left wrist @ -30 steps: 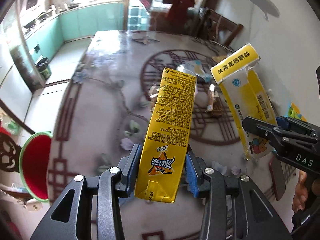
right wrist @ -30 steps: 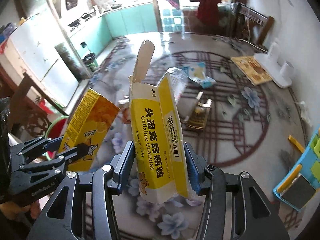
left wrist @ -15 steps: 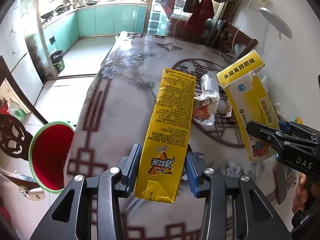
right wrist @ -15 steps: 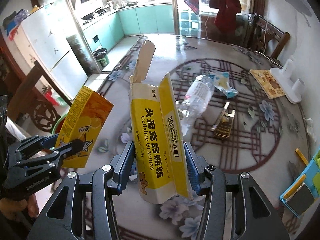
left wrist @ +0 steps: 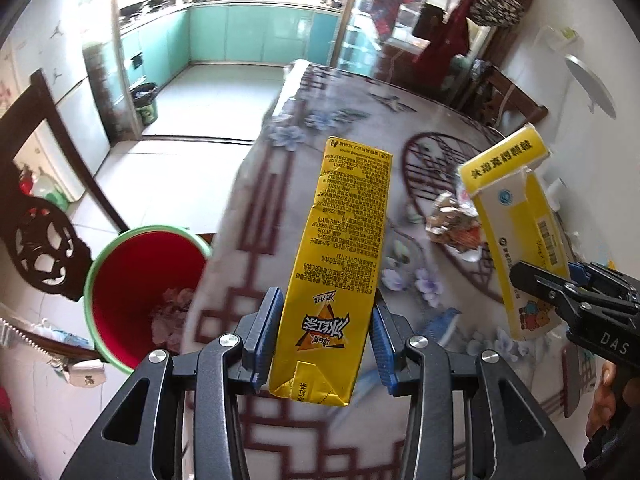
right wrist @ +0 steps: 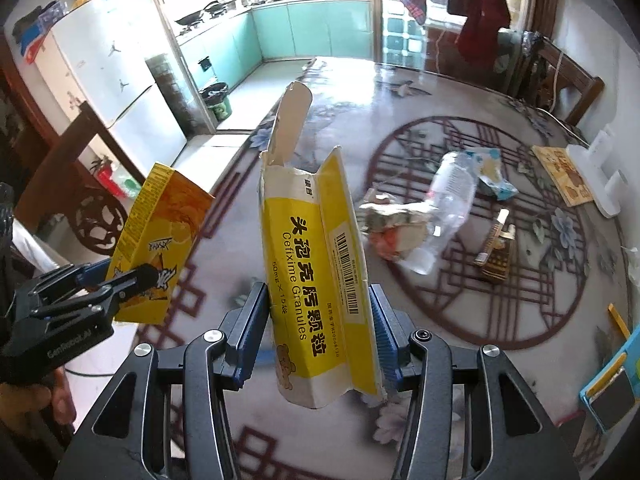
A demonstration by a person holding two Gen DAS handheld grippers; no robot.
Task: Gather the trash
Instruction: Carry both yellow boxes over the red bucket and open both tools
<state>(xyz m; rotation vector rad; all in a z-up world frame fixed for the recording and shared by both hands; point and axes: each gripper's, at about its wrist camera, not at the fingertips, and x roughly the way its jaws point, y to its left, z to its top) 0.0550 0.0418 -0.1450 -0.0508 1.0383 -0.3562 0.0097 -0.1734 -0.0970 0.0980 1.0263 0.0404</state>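
Note:
My left gripper is shut on a yellow drink carton and holds it above the table's left edge. The carton also shows in the right wrist view. My right gripper is shut on an opened yellow and white medicine box, which also shows in the left wrist view. A red bin with a green rim stands on the floor, left of the table and below the left gripper. On the table lie a crumpled wrapper, a clear plastic bottle and a small brown pack.
The glass-topped table has a patterned cloth. A dark carved chair stands beside the bin. A blue holder sits at the table's right edge. A white rack and a card lie far right.
Both grippers have pulled back and swung left, still holding their items. The red bin has come nearer and sits more fully in the left wrist view.

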